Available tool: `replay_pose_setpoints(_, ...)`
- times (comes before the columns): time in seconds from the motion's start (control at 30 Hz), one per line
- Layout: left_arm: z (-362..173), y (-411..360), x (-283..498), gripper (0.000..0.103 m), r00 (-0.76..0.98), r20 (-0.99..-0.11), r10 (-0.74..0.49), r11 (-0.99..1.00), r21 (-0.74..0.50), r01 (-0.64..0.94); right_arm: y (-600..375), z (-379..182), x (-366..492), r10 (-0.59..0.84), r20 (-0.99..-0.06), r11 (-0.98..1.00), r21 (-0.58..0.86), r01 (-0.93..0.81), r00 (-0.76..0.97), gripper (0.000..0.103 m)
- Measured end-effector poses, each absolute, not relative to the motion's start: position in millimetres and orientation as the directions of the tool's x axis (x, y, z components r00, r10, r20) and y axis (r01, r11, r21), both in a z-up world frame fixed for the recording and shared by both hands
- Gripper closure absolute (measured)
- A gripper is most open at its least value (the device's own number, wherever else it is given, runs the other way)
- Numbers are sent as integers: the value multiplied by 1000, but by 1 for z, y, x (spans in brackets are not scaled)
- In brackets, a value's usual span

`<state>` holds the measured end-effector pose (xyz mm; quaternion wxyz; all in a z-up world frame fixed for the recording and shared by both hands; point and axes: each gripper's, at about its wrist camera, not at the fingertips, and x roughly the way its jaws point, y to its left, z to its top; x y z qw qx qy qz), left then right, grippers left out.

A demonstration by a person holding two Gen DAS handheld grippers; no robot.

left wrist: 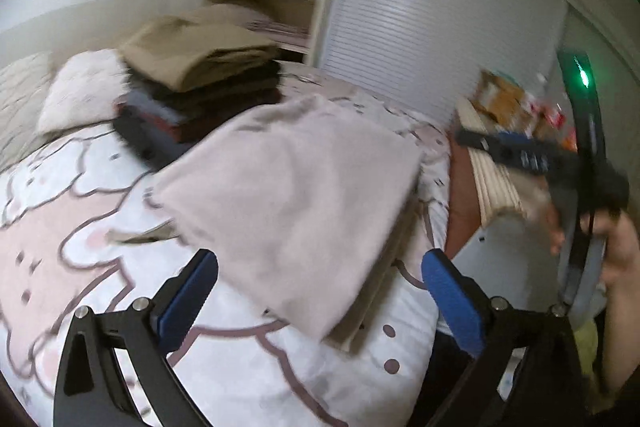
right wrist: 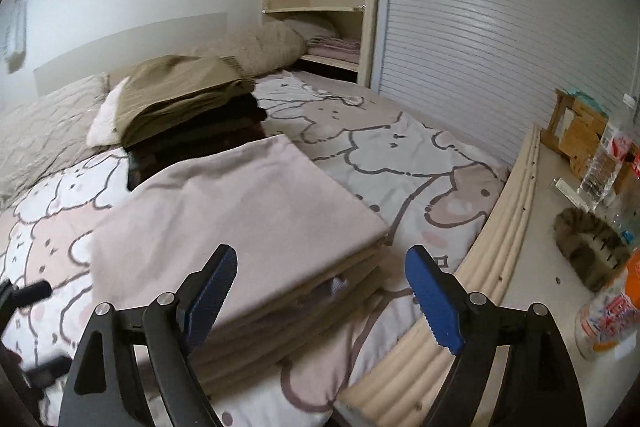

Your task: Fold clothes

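Observation:
A folded pale pink garment [left wrist: 292,195] lies flat on the bed; in the right wrist view [right wrist: 240,227] its layered edges show at the near side. My left gripper [left wrist: 320,287] is open and empty, just above the garment's near edge. My right gripper [right wrist: 320,291] is open and empty, hovering over the garment's near corner. In the left wrist view the right gripper [left wrist: 520,155] is at the right, held in a hand. Behind the garment stands a stack of folded clothes [left wrist: 200,83] with an olive piece on top, also in the right wrist view [right wrist: 188,107].
The bed has a pink and white cartoon cover [right wrist: 400,155]. A ribbed cream bed rail [right wrist: 496,227] runs along the right, beside a ledge with bottles [right wrist: 604,167], a cardboard box [right wrist: 576,131] and a striped furry thing [right wrist: 588,247]. Pillows [right wrist: 264,47], a shelf niche [right wrist: 320,11] and a slatted door [right wrist: 480,27] stand behind.

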<state>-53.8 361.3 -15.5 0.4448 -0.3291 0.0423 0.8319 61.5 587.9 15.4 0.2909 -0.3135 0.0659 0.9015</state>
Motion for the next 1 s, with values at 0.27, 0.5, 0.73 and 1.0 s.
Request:
replay_pose_setpoints(0.27, 9, 291, -35, 1, -595, -562, 575, -779, -155, -608, 550, 6, 78, 457, -596, -859, -103, -502, -660, 10)
replay_pose_setpoints(0.5, 14, 243, -7, 1, -676, -546, 495, -844, -116, -524, 512, 14, 96, 438, -587, -878, -117, -464, -681, 10)
replay_pose_setpoints(0.73, 14, 197, 11, 1, -720, -543, 432, -890, -126, -439, 470, 23, 118, 419, -542, -899, -137, -416, -729, 9)
replay_pose_setpoints(1.0, 8, 166, 22, 1, -738, -554, 386, -912, -106, -397, 443, 22, 126, 403, -521, -909, -131, -396, -752, 5)
